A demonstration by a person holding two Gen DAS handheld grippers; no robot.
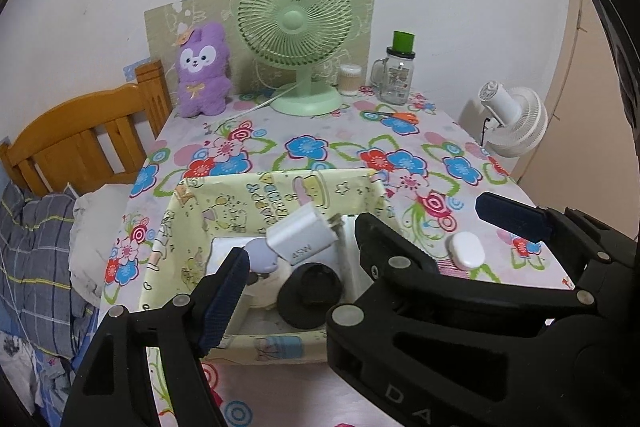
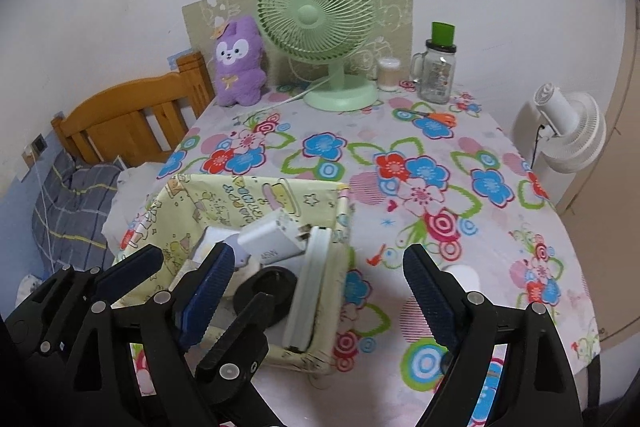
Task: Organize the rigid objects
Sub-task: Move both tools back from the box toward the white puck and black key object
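I have both grippers hanging above the near end of the table, tilted down. My left gripper (image 1: 360, 259) is released — its jaws stand apart with nothing between the pads, and it sits over the near right corner of the box (image 1: 280, 187). My right gripper (image 2: 320, 291) is released too, jaws wide and empty, straddling the right wall of that box.

Just ahead of the left gripper, inside the box, a white charger (image 1: 300, 239) leans tilted over a black round thing (image 1: 310, 297) and a flat white case (image 2: 310, 287) that stands on edge against the right wall. These look already put away.

What is left out, as I judge it, is the small white pebble-shaped case (image 1: 466, 249) on the tablecloth (image 2: 500, 267). It lies just outside the box, to the right of the left gripper's right finger (image 1: 512, 221). In the right wrist view it peeks out just behind my right gripper's right finger (image 2: 428, 287) — mostly hidden there. Its long axis seems to run toward and away from me, so the jaws would close across its short width.

My right gripper is the nearer one: the case is just ahead and slightly right of its gap. A small shift right and down should do it.

Farther off stand scissors (image 2: 436, 117), a glass jar (image 2: 438, 75), a green fan (image 2: 316, 15) and a purple plush toy (image 2: 238, 63).
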